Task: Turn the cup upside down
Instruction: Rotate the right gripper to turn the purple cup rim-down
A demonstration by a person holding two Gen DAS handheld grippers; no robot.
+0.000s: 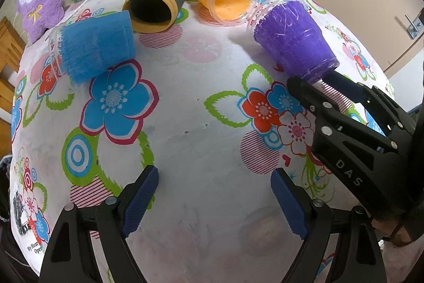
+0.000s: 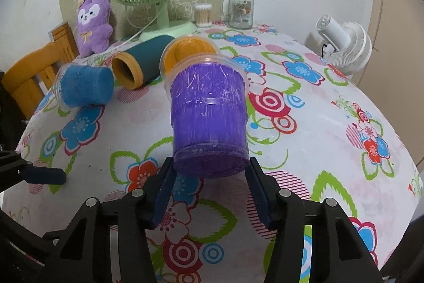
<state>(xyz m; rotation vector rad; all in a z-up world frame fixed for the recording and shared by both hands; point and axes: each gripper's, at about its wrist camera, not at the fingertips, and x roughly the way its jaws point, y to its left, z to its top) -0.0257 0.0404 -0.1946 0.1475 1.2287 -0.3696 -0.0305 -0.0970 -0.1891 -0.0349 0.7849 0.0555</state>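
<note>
Right claw clenched on the base end of the purple cup, which is tilted, mouth pointing away from the claw, above the bench. Left claw released, hovering over bare cloth, well apart from the cup. The cup is a thin, clear plastic tumbler with a ribbed, scratched wall and a flared rim; it probably handles light, slick and somewhat flexible, so a hold near the stiffer base looks soundest. Beyond the right claw lie orange cup, blue cup and teal tube.

Purple cup: glossy clear plastic, scratched. Tablecloth: smooth, printed, slight sheen. Plush toy: fuzzy cloth; chair: varnished wood.
</note>
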